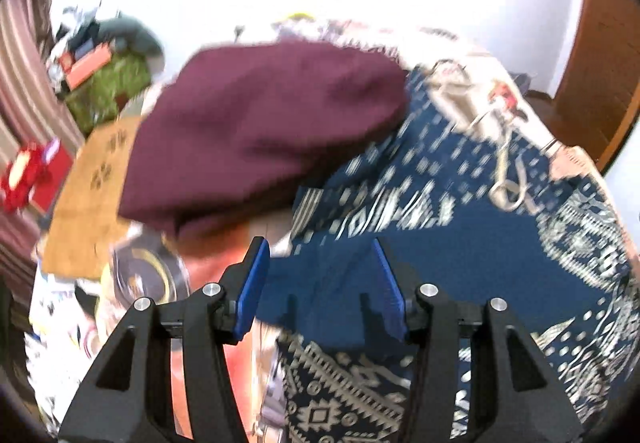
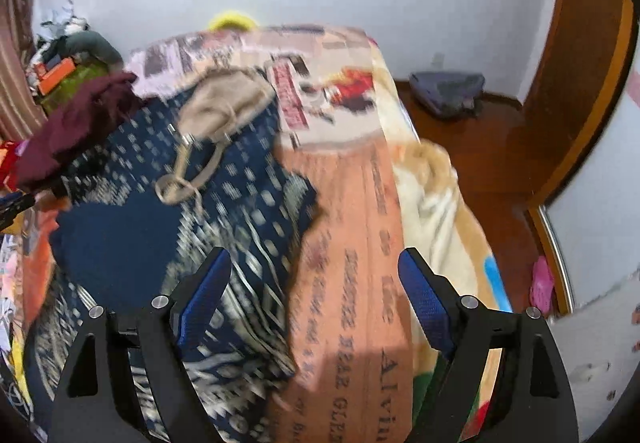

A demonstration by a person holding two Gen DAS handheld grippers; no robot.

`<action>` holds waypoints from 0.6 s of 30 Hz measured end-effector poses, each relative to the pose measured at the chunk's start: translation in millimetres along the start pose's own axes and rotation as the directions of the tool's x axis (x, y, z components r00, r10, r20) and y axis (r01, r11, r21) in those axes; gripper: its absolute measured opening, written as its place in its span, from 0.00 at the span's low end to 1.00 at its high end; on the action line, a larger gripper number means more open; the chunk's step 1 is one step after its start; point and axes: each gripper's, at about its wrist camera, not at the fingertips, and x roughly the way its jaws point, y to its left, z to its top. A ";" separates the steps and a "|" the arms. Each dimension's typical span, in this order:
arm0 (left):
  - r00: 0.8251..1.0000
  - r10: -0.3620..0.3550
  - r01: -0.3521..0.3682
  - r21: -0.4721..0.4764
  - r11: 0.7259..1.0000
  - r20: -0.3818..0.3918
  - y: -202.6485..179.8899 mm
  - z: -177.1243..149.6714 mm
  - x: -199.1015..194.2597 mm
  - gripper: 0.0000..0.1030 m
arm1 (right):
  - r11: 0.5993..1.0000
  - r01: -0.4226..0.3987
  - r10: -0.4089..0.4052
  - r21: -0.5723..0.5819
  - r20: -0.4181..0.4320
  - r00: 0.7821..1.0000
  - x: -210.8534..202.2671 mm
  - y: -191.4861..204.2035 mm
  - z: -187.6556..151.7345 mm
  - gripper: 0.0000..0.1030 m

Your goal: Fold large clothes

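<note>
Blue-padded left gripper (image 1: 320, 263) and right gripper (image 2: 316, 283) are held spread and empty above the patterned navy garment (image 2: 132, 235), laid on the bed (image 2: 360, 223), apparently released for regrasping.

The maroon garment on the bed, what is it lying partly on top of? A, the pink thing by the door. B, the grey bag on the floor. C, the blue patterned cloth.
C: the maroon garment overlaps the far left edge of the blue patterned cloth spread over the bed.
</note>
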 end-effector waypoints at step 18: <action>0.982 -0.112 0.087 0.160 0.983 0.155 -87.1 114.8 15.7 0.51 | 0.995 -0.075 0.084 -0.059 0.156 0.984 30.8 47.6 97.2 0.81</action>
